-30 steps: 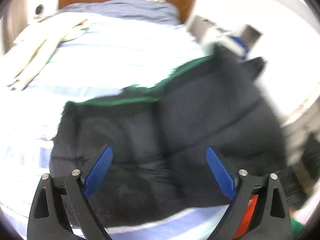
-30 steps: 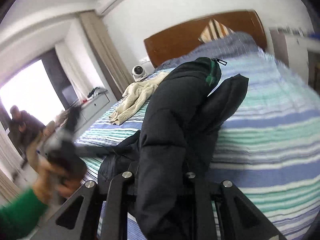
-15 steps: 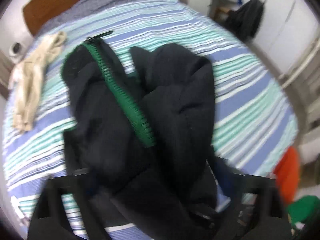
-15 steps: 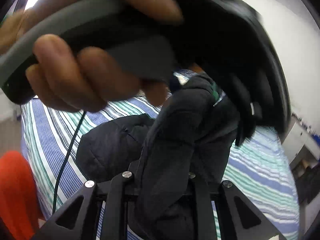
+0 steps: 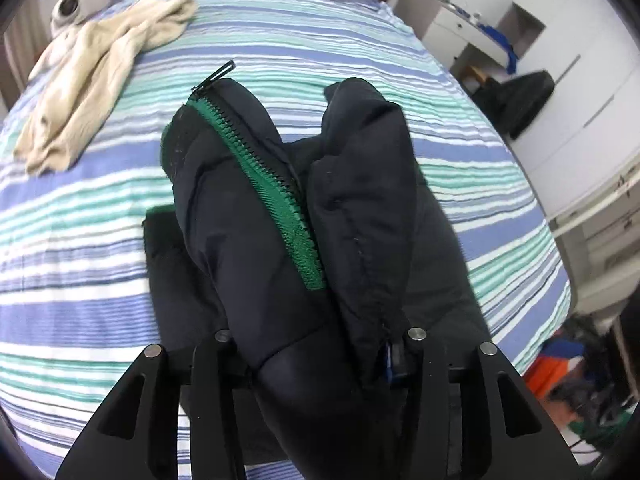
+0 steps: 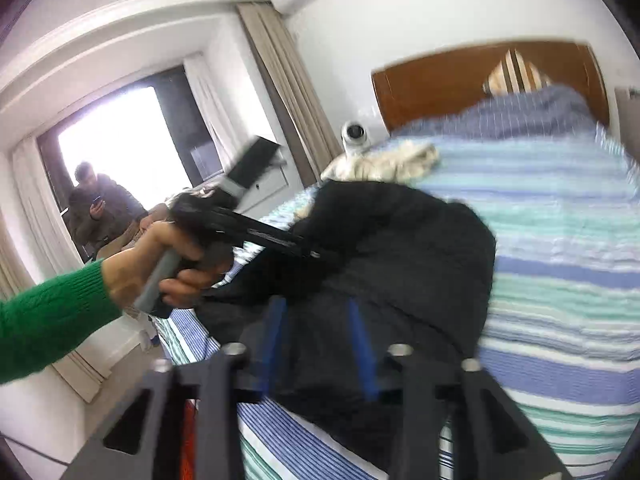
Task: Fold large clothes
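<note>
A black puffer jacket (image 5: 360, 216) with a green zipper (image 5: 276, 192) lies bunched on the striped bed (image 5: 80, 208). My left gripper (image 5: 316, 352) is shut on a thick fold of the jacket and holds it up. In the right wrist view the jacket (image 6: 400, 264) lies on the bed, and my right gripper (image 6: 320, 344) is open just above it with its blue pads (image 6: 362, 344) showing and nothing between them. My left gripper (image 6: 256, 236) also shows there, held by a hand in a green sleeve, biting the jacket's left side.
A cream garment (image 5: 100, 72) lies at the bed's far left. A wooden headboard (image 6: 448, 76) and a white camera (image 6: 354, 134) are at the back. A dresser (image 5: 472, 24) and wardrobe stand to the right. A person (image 6: 96, 208) sits by the window.
My left gripper has closed on the jacket and lifted it. My right gripper has let go of the jacket and opened. The left hand has moved away from the right camera.
</note>
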Available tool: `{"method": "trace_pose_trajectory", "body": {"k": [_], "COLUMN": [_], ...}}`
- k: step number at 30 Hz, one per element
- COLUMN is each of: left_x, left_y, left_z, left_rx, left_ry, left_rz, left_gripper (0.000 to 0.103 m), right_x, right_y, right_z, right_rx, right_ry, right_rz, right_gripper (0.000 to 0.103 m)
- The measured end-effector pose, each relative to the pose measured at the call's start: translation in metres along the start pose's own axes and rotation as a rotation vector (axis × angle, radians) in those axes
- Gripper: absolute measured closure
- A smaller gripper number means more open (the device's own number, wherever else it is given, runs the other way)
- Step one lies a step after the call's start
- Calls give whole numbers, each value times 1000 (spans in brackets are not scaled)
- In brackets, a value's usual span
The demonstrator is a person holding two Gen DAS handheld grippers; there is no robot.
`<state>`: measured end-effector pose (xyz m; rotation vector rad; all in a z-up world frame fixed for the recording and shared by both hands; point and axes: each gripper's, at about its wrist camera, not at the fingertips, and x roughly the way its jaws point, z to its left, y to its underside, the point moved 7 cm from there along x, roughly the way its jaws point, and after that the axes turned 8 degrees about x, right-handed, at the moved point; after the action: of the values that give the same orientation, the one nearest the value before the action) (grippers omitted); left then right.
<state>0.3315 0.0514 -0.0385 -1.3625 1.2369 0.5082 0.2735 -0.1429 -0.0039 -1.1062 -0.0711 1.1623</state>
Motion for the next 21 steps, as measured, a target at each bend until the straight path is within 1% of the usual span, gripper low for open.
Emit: {"method": "trace_pose_trajectory", "body": {"k": [2, 3, 5, 7, 9, 10, 11, 13, 16, 19, 21], "left_x": [2, 4, 10, 21, 32, 38, 42, 55, 71, 75, 73], "left_y": [4, 5, 10, 19, 28, 32, 36, 42, 49, 52, 53], "left_z": [9, 13, 27, 46, 67, 76, 83, 95, 104, 104, 103], "left_rx": [-15, -22, -41, -73, -145, -197, -237, -319, -413, -443, -434], "left_ry": [10, 14, 4, -10, 3, 23, 40, 75, 99, 128, 136], "left_rz": [-2, -1, 11, 40, 61, 63, 62, 58, 34, 12, 5], "left_gripper": [56, 55, 54, 50, 44, 44, 43, 42, 40, 39, 39], "right_x": [33, 49, 79, 111, 127, 134, 140, 149, 162, 159, 147], "right_y": [6, 9, 22, 40, 49, 53, 55, 60, 62, 57, 49], "right_z": [11, 12, 15, 10, 1, -1, -2, -7, -20, -21, -17], "right_rx": [7, -4, -15, -6, 13, 18, 17, 19, 30, 40, 89], "right_ry": [-61, -58, -32, 2, 23, 34, 43, 70, 114, 140, 126], "right_rz": [55, 83, 144, 226, 261, 270, 279, 297, 308, 339, 401], "right_gripper": [78, 79, 79, 82, 85, 88, 88, 93, 99, 100, 99]}}
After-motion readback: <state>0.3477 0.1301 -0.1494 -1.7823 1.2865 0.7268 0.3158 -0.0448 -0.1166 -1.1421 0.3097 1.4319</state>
